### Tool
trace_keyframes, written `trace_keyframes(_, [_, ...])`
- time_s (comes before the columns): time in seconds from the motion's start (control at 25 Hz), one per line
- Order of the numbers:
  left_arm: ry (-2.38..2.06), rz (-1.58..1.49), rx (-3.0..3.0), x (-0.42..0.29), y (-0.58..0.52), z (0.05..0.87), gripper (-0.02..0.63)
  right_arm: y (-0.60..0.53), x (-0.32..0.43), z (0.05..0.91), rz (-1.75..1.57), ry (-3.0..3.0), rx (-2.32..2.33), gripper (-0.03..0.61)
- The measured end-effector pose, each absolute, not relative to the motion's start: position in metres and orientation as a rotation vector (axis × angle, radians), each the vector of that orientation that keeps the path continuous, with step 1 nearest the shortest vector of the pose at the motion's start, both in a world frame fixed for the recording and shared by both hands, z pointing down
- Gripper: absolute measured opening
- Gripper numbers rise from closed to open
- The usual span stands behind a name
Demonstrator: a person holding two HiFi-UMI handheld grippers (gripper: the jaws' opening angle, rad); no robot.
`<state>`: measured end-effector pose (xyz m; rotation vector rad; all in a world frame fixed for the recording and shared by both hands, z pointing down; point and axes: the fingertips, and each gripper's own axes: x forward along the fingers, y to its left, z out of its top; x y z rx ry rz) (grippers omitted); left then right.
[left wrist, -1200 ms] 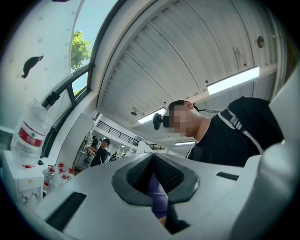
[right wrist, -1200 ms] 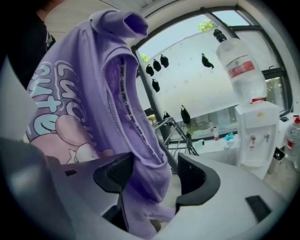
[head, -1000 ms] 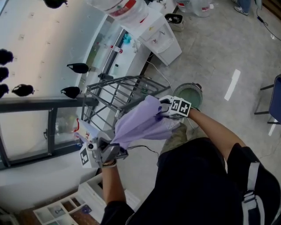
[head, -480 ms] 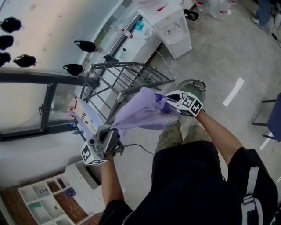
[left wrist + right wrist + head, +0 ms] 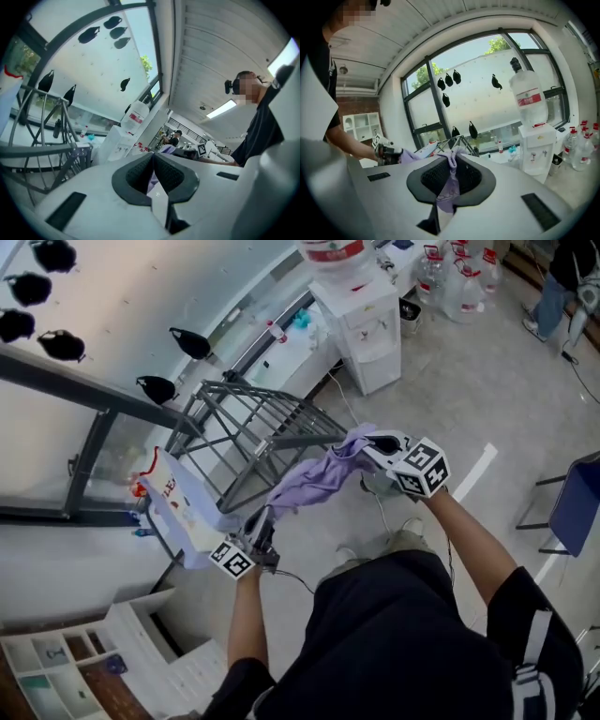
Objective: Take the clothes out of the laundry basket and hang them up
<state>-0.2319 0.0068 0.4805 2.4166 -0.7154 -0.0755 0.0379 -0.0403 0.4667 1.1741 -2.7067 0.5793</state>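
"Garment [image 5: 314,479] position?"

"Stretched low-left to high-right between both grips. My left tongs [image 5: 261,529] are pinched shut on the low end, and my right tongs [image 5: 373,446] just clamped the high end. The drying rack [image 5: 253,423] is just beyond."

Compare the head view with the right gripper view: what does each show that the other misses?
Head view only: a chair and the marker cube on the right gripper. Right gripper view only: that gripper's jaws, just closed, pinching the cloth. Both: the cloth stretched to the left gripper, the rack, the dispenser.
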Motion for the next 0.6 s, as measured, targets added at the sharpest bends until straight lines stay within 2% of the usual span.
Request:
trace_keyframes(0.24, [-0.721, 0.029, 2.333, -0.248, 0.023, 0.539, 0.015, -0.029, 0.014, 0.403, 0.395, -2.605, 1.198, 0.021])
trace_keyframes(0.28, [-0.707, 0.044, 2.321, -0.251, 0.025, 0.546, 0.033, -0.026, 0.008, 0.396, 0.365, -2.582, 1.201, 0.021])
trace_keyframes(0.4, [-0.623, 0.103, 2.336, -0.253, 0.029, 0.551, 0.143, -0.016, -0.015, 0.377, 0.318, -2.554, 1.178, 0.021])
trace_keyframes(0.6, [-0.35, 0.227, 2.533, -0.223, 0.036, 0.522, 0.199, 0.013, -0.051, 0.362, 0.258, -2.543, 1.135, 0.021])
